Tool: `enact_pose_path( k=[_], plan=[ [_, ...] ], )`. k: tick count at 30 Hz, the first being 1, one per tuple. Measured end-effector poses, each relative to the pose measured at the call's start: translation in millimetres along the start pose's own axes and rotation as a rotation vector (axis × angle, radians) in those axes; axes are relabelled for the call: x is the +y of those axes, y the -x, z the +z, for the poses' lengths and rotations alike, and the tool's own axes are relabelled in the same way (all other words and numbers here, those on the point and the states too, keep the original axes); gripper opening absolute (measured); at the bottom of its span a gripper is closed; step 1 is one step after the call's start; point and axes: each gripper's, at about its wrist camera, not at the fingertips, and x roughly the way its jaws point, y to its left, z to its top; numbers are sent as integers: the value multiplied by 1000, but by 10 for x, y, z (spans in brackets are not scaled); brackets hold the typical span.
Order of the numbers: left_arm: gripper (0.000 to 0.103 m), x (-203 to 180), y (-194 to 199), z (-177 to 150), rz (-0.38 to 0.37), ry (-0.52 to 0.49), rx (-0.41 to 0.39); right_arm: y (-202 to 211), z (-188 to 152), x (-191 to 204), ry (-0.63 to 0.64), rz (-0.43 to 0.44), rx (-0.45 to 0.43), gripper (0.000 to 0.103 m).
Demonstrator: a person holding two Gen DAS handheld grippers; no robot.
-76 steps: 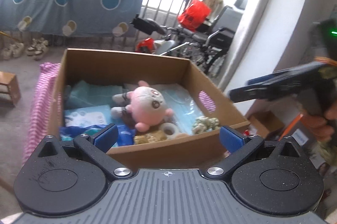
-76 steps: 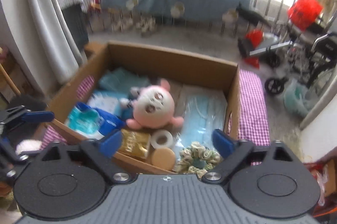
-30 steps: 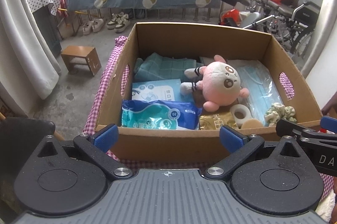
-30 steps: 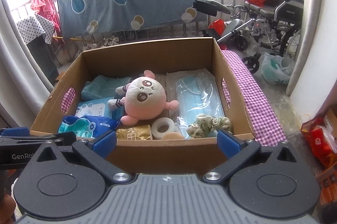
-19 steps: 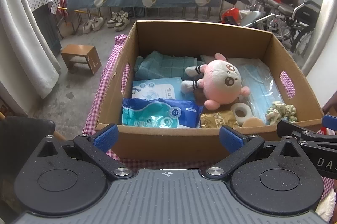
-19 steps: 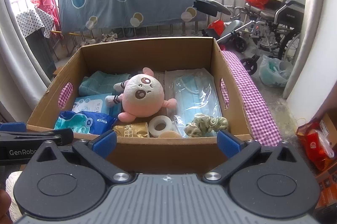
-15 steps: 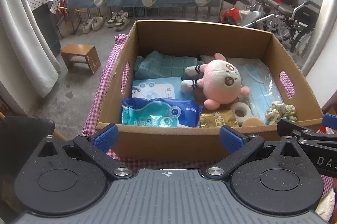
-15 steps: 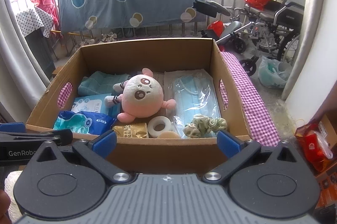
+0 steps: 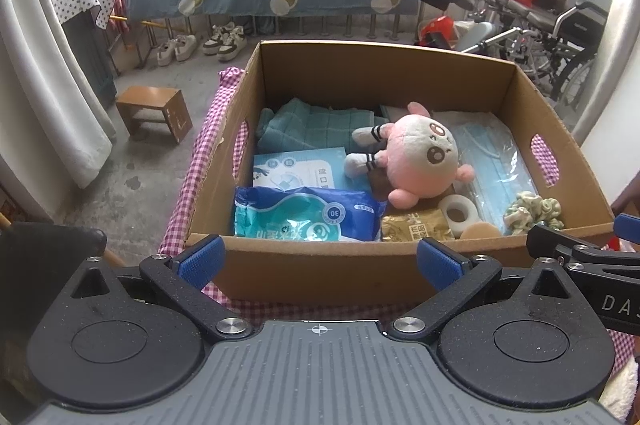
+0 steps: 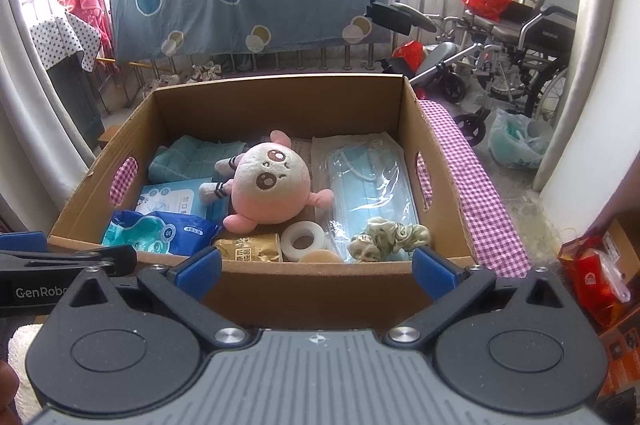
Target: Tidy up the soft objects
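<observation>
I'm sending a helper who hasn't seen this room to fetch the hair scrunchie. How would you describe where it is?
Find the open cardboard box on the pink checked cloth. The scrunchie lies in its near right corner, on the end of the bagged blue face masks. It is the only ruffled, pale green fabric ring; the white tape roll beside it is smooth and hard.

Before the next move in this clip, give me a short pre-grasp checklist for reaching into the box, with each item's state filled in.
1. Left gripper open and empty: ok, fingers spread wide.
2. Right gripper open and empty: ok.
3. Both grippers outside the cardboard box, short of its near wall: ok.
4. Pink plush toy uncovered from above: ok, it lies on top, mid-box.
5. Green scrunchie reachable: ok, near front right corner, beside the bag of face masks.
6. Wet wipes pack free to lift: cannot tell, its near edge is hidden behind the wall.
</observation>
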Motion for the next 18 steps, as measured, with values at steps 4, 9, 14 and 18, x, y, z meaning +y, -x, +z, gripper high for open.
enact_pose_path(
  k=[4,9,14,18],
  plan=[
    [102,0,3,-1,0,0,2,3,-2,-2,-1,-2,2,103],
    [102,3,-4,-7,-2,2,4,5,-1,1,0,-4,5,103],
    [102,1,-3,-10,-2,2,3,2,-3,-1,-1,-3,4,103],
    [102,-2,-6,-18,-1,1,3,-5,-6,0,-4,-3,5,103]
  ],
)
